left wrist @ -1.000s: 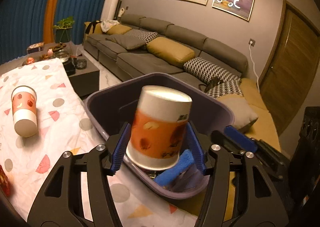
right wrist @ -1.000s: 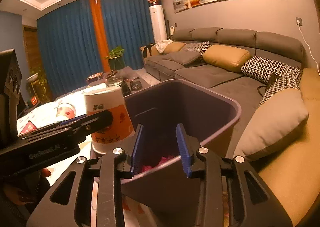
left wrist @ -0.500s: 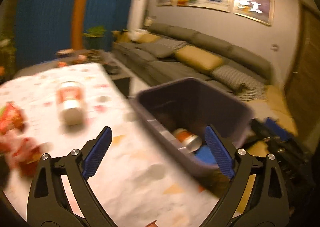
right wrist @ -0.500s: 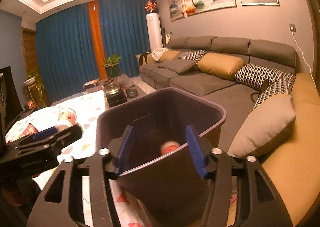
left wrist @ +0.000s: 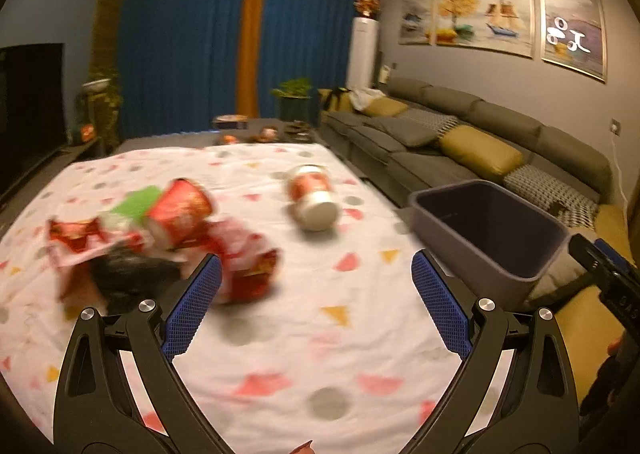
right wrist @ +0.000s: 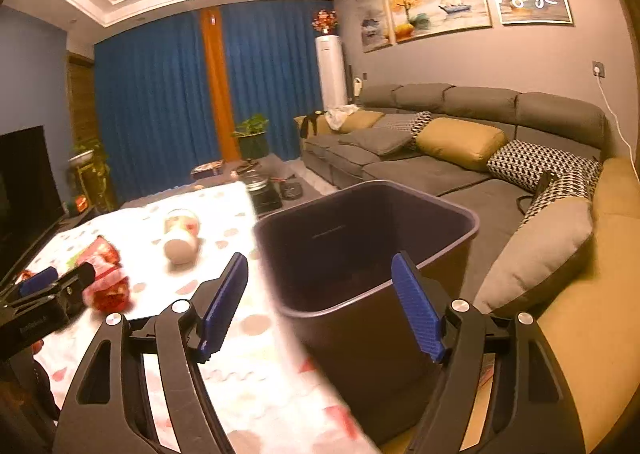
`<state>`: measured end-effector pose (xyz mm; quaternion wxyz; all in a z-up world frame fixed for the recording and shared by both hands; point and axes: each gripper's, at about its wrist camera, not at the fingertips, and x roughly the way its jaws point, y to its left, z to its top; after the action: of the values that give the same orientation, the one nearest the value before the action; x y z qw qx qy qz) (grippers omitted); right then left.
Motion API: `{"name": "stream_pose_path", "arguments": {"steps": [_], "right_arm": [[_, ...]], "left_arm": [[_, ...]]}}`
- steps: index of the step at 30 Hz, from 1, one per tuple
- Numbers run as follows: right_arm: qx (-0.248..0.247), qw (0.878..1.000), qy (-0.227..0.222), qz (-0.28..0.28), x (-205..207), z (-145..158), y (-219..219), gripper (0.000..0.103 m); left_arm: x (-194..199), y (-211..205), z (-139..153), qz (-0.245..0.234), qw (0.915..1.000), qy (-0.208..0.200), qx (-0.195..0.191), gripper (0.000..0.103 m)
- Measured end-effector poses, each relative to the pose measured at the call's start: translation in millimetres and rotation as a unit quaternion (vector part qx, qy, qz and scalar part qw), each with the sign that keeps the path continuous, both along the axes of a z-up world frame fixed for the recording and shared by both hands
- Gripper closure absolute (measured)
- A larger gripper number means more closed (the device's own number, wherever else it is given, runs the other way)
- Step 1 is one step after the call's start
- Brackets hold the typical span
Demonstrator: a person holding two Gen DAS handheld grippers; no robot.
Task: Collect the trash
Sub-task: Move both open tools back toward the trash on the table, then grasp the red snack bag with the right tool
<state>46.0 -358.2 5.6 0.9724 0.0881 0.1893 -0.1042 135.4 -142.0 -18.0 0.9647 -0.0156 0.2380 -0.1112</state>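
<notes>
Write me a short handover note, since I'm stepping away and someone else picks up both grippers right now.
Left gripper: open, empty, over the table, facing the trash.
Right gripper: open, empty, at the near rim of the grey bin, which stands beside the table's edge, sofa side.
On the table: a paper cup lying on its side, and a blurred pile of red wrappers with another red cup.
Done: bin contents can't be seen from here.
Left: the lying cup, then the pile, all into the bin.
</notes>
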Motion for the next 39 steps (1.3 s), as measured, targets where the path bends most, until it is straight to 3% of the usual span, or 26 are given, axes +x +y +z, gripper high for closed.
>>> {"name": "stream_pose_path", "arguments": {"steps": [20, 30, 39], "right_arm": [[-0.009, 0.992, -0.003, 0.122, 19.4, 5.3, 134.3, 0.030], [-0.014, 0.987, 0.003, 0.159, 49.6, -0.7, 179.5, 0.030], [-0.013, 0.984, 0.035, 0.172, 100.9, -14.9, 210.0, 0.030]], "left_arm": [[-28.2, 156.0, 3.8, 0.141, 0.9900, -0.004, -0.001, 0.009], [-16.0, 200.8, -0.4, 0.185, 0.9828, -0.002, 0.000, 0.009], [-7.1, 216.0, -5.5, 0.193, 0.9812, 0.002, -0.011, 0.009]]}}
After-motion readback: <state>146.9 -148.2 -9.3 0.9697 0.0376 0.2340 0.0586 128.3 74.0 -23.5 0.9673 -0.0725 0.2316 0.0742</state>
